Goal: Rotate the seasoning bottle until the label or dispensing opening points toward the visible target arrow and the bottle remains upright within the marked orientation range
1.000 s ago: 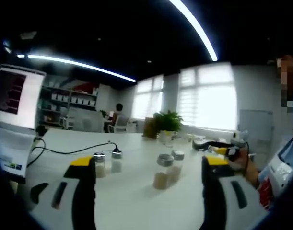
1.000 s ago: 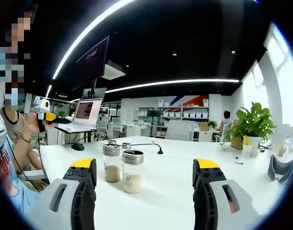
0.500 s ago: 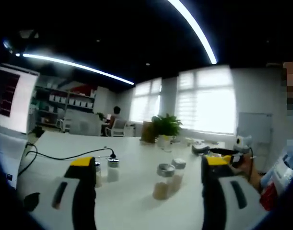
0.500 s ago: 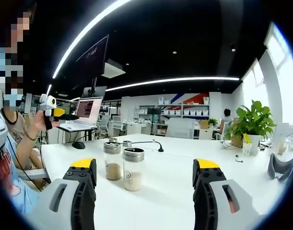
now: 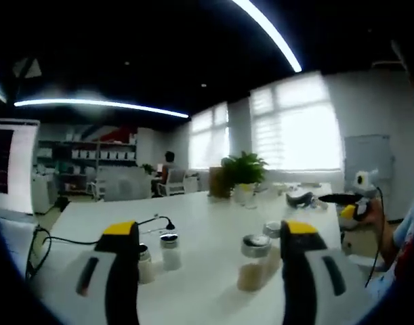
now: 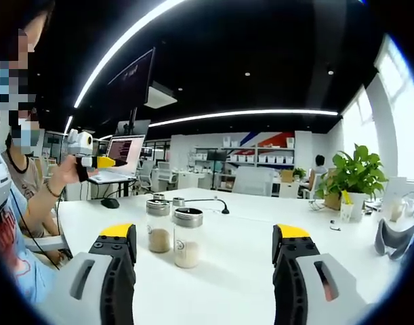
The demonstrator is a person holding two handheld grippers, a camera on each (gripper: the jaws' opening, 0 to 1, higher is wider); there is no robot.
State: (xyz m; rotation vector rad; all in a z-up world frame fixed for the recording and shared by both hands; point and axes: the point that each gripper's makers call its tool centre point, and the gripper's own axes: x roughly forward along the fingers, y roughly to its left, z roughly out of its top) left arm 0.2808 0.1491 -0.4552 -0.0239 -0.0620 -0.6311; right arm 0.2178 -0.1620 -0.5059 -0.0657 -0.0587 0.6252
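Both claws gape empty over the bench (image 6: 227, 271). Right gripper view shows two seasoning bottles (image 6: 187, 237) upright; left gripper view adds two smaller shakers (image 5: 169, 250).

Clear glass seasoning bottle (image 6: 187, 237), metal lid, pale powder inside, upright on the white table (image 6: 247, 271).

bare table (image 6: 227, 271) before bottles (image 6: 187, 237)

The left gripper (image 5: 205, 237) is held level with its yellow-tipped jaws spread wide, nothing between them. The right gripper (image 6: 205, 237) is likewise level and spread, gripping nothing. A person's hand (image 6: 63, 177) holds the left gripper raised.
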